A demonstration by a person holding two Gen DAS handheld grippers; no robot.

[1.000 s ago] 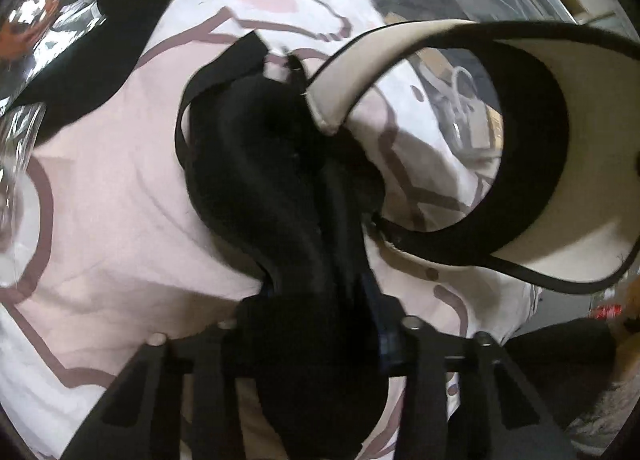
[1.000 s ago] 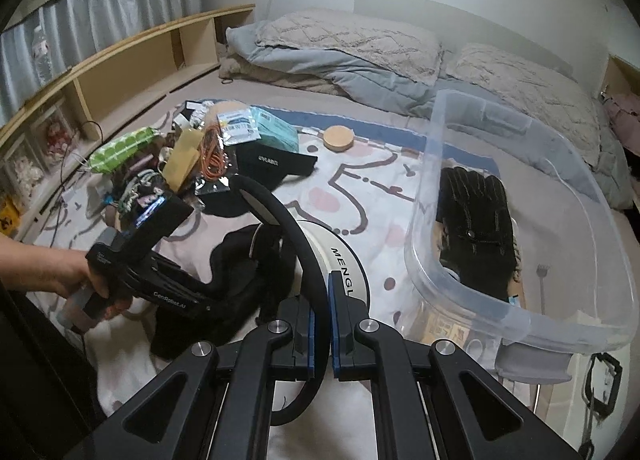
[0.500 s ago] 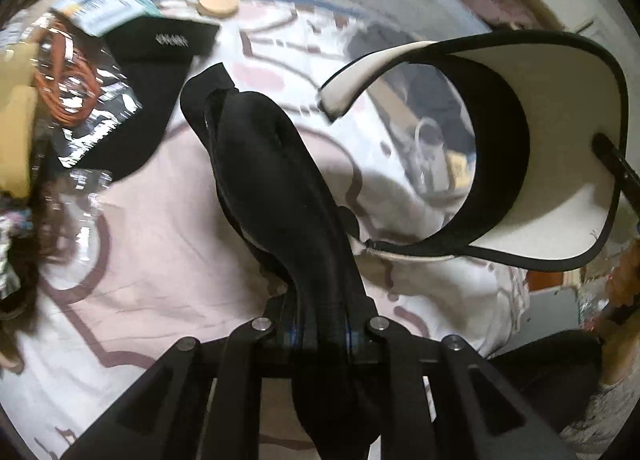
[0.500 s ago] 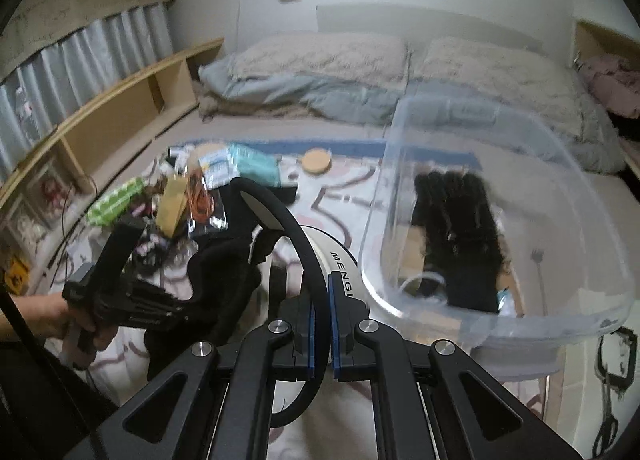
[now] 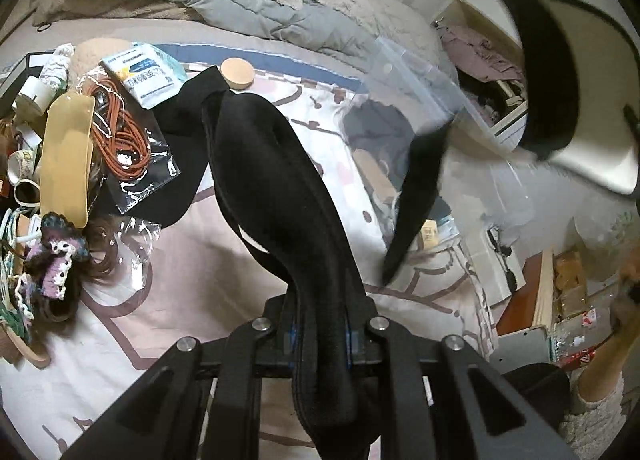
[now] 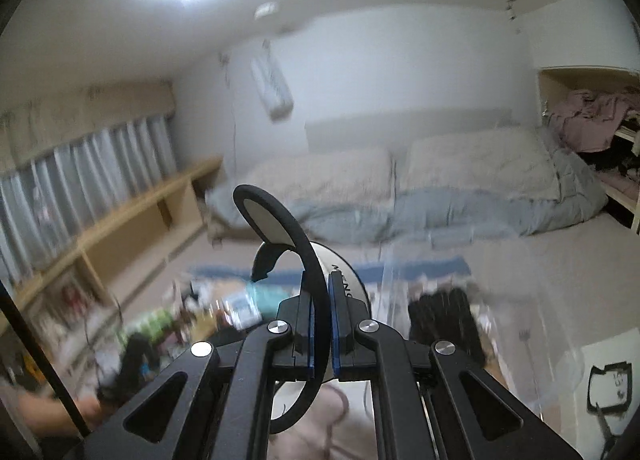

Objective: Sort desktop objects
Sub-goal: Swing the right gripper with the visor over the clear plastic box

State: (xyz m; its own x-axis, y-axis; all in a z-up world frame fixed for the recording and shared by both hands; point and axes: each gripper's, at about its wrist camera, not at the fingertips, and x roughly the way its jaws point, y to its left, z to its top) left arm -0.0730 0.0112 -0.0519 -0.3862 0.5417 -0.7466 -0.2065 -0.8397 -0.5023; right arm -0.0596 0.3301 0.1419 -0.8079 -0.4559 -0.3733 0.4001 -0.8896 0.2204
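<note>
My left gripper point(image 5: 320, 336) is shut on a black padded fabric piece point(image 5: 272, 188), which hangs in the air above the pink patterned blanket point(image 5: 192, 284). In the left wrist view the cream visor with black trim point(image 5: 560, 72) floats high at the upper right, its black strap point(image 5: 416, 196) dangling below it. My right gripper point(image 6: 321, 324) is shut on the visor's black rim point(image 6: 304, 260), and the visor stands up above the jaws. A clear plastic bin point(image 6: 552, 340) holding black gloves point(image 6: 440, 312) lies ahead to the right on the bed.
A heap of small things fills the blanket's left side: bagged orange cable point(image 5: 120, 132), a yellow item point(image 5: 64, 156), a tissue pack point(image 5: 144, 76), a wooden disc point(image 5: 237, 73), a crocheted piece point(image 5: 56, 260). Pillows and a grey duvet point(image 6: 500, 212) lie behind. A person's arm point(image 5: 600, 372) shows at the right.
Both grippers have risen. The black fabric piece came up off the blanket in the left jaws. The visor went up high and the right view swung from the bed up toward the wall.
</note>
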